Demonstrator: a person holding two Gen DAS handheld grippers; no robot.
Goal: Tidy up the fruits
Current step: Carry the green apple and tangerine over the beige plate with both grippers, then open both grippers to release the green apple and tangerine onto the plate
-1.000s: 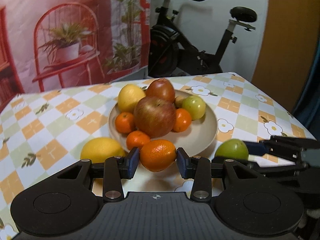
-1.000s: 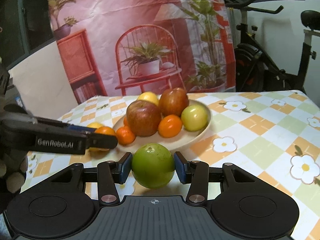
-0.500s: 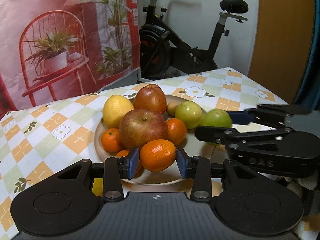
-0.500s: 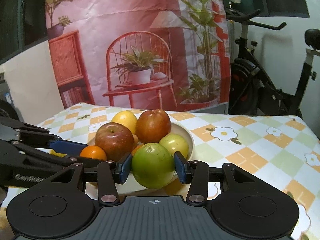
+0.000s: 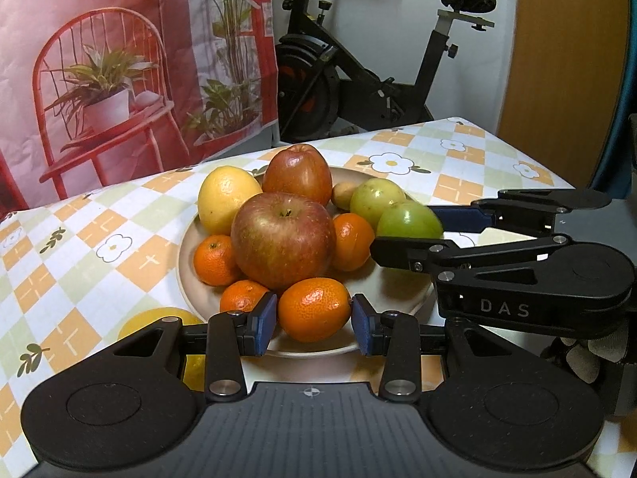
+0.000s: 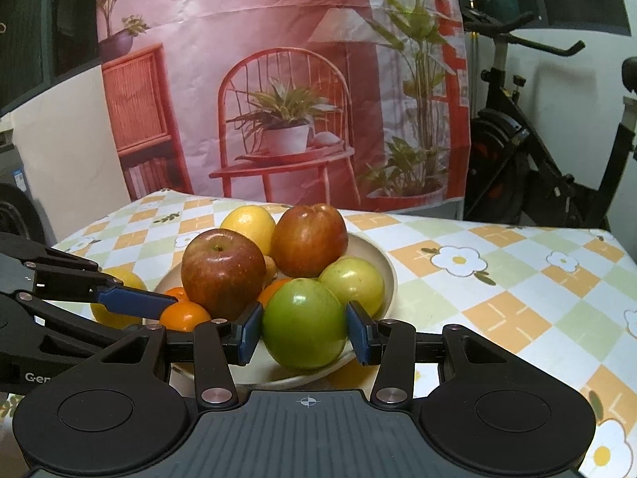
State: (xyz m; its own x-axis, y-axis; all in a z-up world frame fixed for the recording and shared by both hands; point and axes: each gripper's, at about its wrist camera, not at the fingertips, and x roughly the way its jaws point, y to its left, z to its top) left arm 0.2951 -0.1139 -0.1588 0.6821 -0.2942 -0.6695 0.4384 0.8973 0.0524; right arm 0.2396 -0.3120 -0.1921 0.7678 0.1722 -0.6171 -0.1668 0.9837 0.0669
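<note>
Red apples [image 5: 282, 245] two, yellow lemons [image 5: 227, 201] two

Table covered by a checked cloth [image 6: 497, 279], orange, pale green and white squares with daisy and leaf prints. Behind its far edge hangs a creased printed backdrop [image 6: 239, 79]: red chair carrying a white potted plant, tall leafy plants, a lamp, a red cabinet with a dark pot on top. Black exercise bike [image 5: 358, 79] stands past the far right corner, against a white wall. Orange-brown panel [image 5: 565, 59] at right.
</note>
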